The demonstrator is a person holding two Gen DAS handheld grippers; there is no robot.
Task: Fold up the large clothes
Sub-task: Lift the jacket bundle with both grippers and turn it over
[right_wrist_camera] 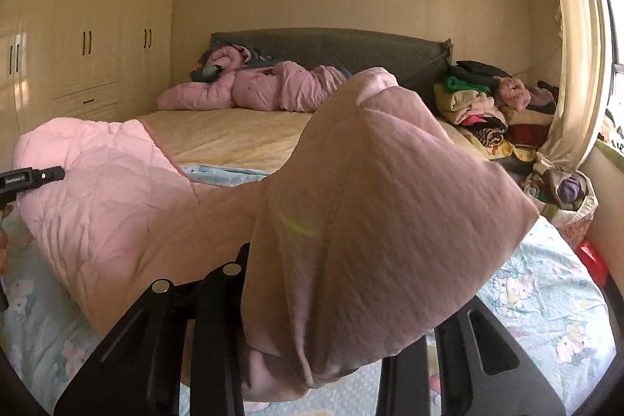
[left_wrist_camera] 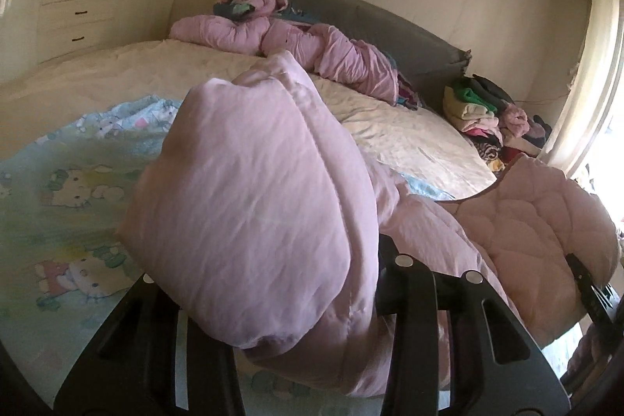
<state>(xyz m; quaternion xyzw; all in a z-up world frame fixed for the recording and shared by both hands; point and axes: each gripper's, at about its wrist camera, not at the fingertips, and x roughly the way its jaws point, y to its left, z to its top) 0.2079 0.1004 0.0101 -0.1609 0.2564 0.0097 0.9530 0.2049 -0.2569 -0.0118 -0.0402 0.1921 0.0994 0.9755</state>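
A large pink quilted garment (left_wrist_camera: 249,182) hangs lifted between both grippers over the bed. In the left wrist view my left gripper (left_wrist_camera: 273,279) is shut on one bunched end of it, and the fabric bulges up between the black fingers (left_wrist_camera: 405,283). In the right wrist view my right gripper (right_wrist_camera: 343,299) is shut on the other end of the pink garment (right_wrist_camera: 390,201), whose fabric hides the right finger's tip. The garment's middle sags across the cartoon-print sheet (right_wrist_camera: 546,299). Each view shows the other gripper at its edge: the right gripper (left_wrist_camera: 585,283) and the left gripper (right_wrist_camera: 35,178).
A crumpled pink quilt (right_wrist_camera: 265,88) lies along the grey headboard (right_wrist_camera: 351,49). A pile of folded clothes (right_wrist_camera: 479,104) sits at the bed's right, by the curtain (right_wrist_camera: 573,65). A bag of clothes (right_wrist_camera: 561,193) stands beside the bed. Wardrobes (right_wrist_camera: 85,38) line the left wall.
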